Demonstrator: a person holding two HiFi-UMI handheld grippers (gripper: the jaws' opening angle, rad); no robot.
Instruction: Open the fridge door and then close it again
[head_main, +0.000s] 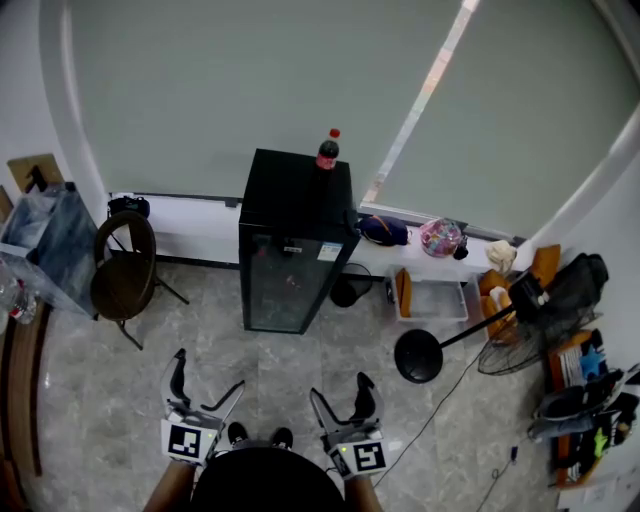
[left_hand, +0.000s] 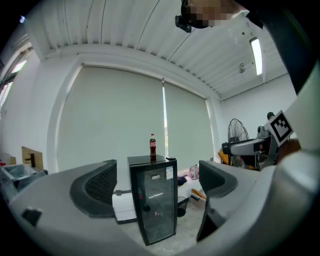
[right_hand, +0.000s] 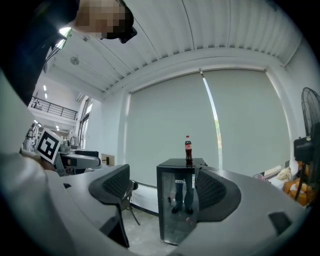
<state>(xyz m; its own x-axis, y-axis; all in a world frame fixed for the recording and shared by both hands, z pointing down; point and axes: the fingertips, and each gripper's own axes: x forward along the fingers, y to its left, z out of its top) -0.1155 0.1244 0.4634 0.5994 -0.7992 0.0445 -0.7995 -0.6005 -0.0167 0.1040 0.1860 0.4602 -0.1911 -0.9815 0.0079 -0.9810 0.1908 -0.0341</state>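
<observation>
Fridge check: the small black fridge with a dark glass door (head_main: 293, 250) is seen at 12 o'clock of both grippers, well apart from them, with the door shut. A red-capped cola bottle (head_main: 327, 150) is stood upright on its top, at the 1 o'clock corner. Contents behind the glass cannot be made out. A clear plastic tray (head_main: 435, 300) is set on the floor at 3 o'clock of the fridge. The left gripper (head_main: 210, 368) and right gripper (head_main: 340, 388) are held with jaws spread and nothing pinched.
</observation>
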